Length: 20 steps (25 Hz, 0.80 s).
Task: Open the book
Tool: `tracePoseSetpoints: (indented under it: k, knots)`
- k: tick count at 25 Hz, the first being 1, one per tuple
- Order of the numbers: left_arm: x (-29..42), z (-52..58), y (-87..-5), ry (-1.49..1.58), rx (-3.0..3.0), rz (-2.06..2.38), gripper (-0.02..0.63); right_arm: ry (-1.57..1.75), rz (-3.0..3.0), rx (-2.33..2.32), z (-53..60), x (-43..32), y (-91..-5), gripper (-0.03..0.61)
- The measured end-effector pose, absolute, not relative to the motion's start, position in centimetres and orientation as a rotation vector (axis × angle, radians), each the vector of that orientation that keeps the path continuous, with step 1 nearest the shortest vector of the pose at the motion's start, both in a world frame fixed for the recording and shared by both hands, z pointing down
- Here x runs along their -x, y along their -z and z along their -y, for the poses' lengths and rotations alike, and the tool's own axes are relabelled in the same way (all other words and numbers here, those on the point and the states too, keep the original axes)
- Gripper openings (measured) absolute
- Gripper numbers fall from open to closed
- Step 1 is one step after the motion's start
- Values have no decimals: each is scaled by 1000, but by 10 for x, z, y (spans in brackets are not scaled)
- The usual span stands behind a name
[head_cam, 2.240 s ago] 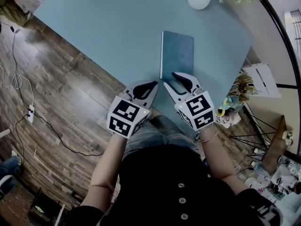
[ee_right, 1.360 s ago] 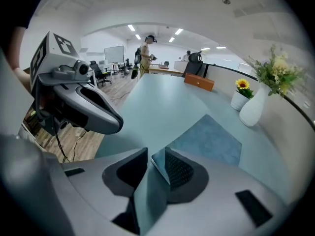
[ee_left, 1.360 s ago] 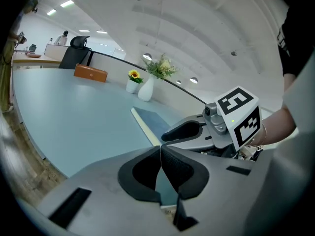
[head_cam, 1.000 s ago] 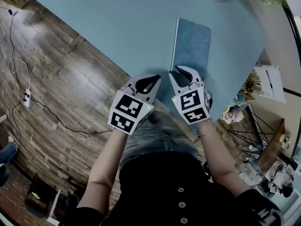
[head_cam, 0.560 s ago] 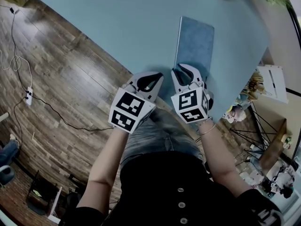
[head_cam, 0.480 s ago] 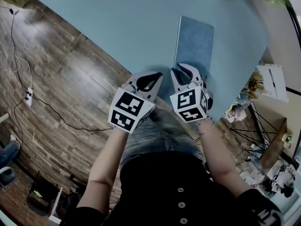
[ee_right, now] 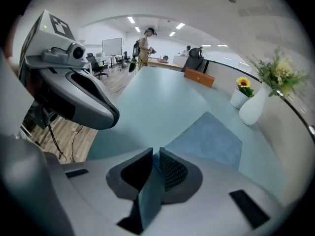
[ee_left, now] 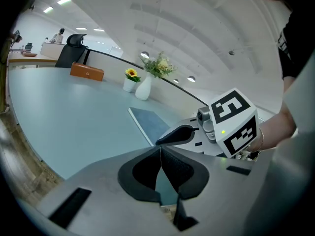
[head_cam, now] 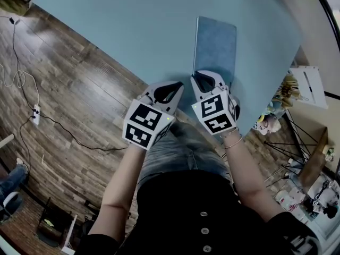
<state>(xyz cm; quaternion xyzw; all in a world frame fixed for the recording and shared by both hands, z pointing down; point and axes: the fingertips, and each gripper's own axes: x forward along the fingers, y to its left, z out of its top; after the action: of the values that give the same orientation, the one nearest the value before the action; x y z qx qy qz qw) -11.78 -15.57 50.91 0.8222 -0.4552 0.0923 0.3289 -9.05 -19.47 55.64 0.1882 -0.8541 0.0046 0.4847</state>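
Item: right gripper (ee_right: 155,154); jaws pressed onto a thin blue-grey slab, taken to be the near edge of the cover (ee_right: 150,195) of the book (ee_right: 206,139); the rest of the book lies flat on the table (ee_right: 162,97) beyond the jaws, a white vase (ee_right: 256,107) past its far end.

Item: left gripper (ee_left: 161,149); jaws pressed together tip to tip with nothing between them; it hangs just beside the right gripper, off the book's left edge, touching nothing.

Item: book, head view (head_cam: 215,44); closed in appearance, near the table's (head_cam: 133,25) right side, its near short edge hidden under the right gripper (head_cam: 204,78); left gripper (head_cam: 166,89) at the table edge, over the wooden floor (head_cam: 64,100).

Change noted: the right jaws stood wide apart at the book's near edge 2.2 s ago; now they pinch it; judged to mean the grasp is made and the lift of the cover is next; the book is not yet open.

Difference from the earliest frame: the left jaws were shut then as now; the book has not visibly shifted on the table; the head view has tilted.
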Motion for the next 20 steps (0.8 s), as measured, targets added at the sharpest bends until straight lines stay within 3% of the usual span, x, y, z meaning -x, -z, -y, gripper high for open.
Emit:
tracePoseSetpoints:
  k: [9, 20]
  knots:
    - [126, 160, -504, -243, -2145, 1222, 14, -27, 2124, -476, 193, 91, -552, 26]
    - [121, 171, -486, -267, -2192, 1224, 14, -338, 2232, -542, 199, 85, -524, 20]
